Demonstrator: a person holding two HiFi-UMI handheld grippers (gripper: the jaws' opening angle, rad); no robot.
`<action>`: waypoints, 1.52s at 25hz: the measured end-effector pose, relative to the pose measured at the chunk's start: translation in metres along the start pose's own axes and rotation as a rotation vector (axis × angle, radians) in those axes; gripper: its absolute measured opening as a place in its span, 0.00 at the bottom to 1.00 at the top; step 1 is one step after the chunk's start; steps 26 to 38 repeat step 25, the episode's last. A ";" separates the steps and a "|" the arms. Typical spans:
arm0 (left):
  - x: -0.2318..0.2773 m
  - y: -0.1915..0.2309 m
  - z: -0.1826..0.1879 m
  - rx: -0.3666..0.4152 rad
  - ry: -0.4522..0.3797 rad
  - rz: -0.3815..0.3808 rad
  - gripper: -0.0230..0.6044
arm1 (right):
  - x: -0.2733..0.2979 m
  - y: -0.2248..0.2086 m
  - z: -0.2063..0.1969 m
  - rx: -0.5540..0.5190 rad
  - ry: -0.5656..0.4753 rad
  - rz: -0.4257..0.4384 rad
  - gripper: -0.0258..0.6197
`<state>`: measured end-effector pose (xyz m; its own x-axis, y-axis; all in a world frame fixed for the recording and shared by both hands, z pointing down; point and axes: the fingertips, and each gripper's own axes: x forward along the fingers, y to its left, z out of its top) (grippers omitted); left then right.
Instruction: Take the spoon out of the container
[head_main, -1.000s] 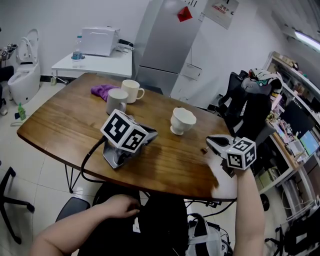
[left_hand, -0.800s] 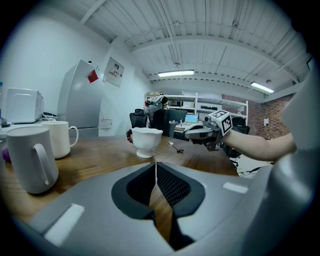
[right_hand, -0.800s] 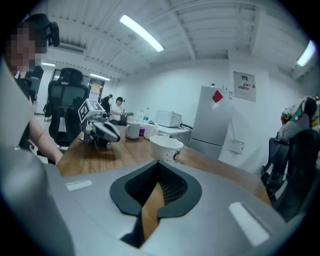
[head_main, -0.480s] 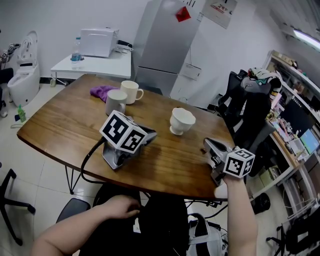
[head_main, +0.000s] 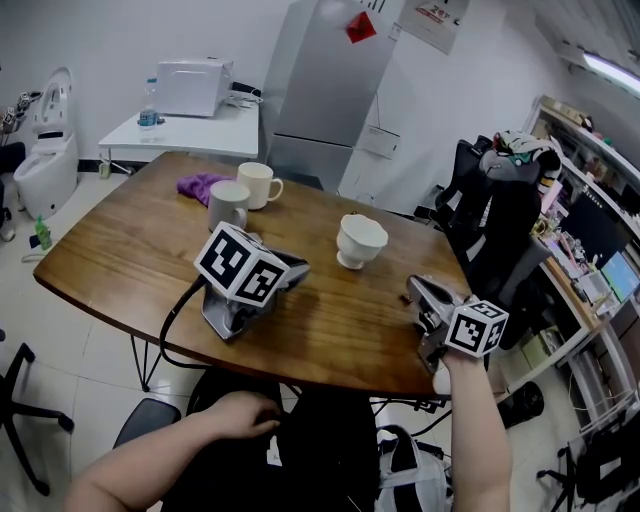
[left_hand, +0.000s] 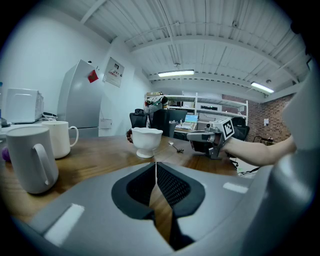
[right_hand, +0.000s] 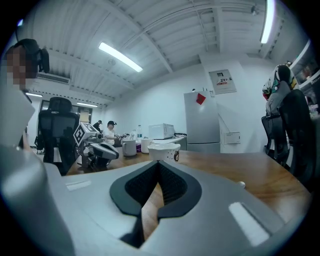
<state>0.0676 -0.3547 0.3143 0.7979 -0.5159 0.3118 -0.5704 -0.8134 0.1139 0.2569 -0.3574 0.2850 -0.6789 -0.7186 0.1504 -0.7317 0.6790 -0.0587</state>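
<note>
Bare table (head_main: 340, 325) is lying open between left gripper (head_main: 290, 272) and right gripper (head_main: 413, 290). Cup (head_main: 362, 240) is standing alone mid-table, reachable from every side. Grey mug (head_main: 228, 204), white mug (head_main: 258, 184) and cloth (head_main: 200, 184) are crowding the far-left end. Chair (head_main: 500, 215) is sitting near the right edge.

Found the table (head_main: 120, 250) warm brown with streaked wood grain. Saw a plain white footed cup (head_main: 361, 241), a pale grey mug (head_main: 229, 204), a cream mug (head_main: 257, 184) and a purple cloth (head_main: 200, 184). Noted black-and-white square markers on the left cube (head_main: 245, 266) and right cube (head_main: 475, 328), and silver-grey bodies with black meshed pads (left_hand: 172, 185) on the left gripper (left_hand: 156, 169) and right gripper (right_hand: 159, 169). Marked a red tag (head_main: 361, 27) on the grey fridge (head_main: 320, 90).
</note>
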 end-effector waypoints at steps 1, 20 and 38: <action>0.000 0.000 0.000 0.000 0.000 0.000 0.06 | 0.000 0.000 0.000 0.000 -0.001 0.002 0.04; -0.001 0.000 -0.001 0.005 0.001 0.004 0.06 | 0.002 0.002 -0.006 0.011 0.029 0.000 0.04; -0.002 0.000 0.002 0.010 -0.005 0.007 0.06 | 0.002 0.003 -0.005 0.011 0.032 0.000 0.04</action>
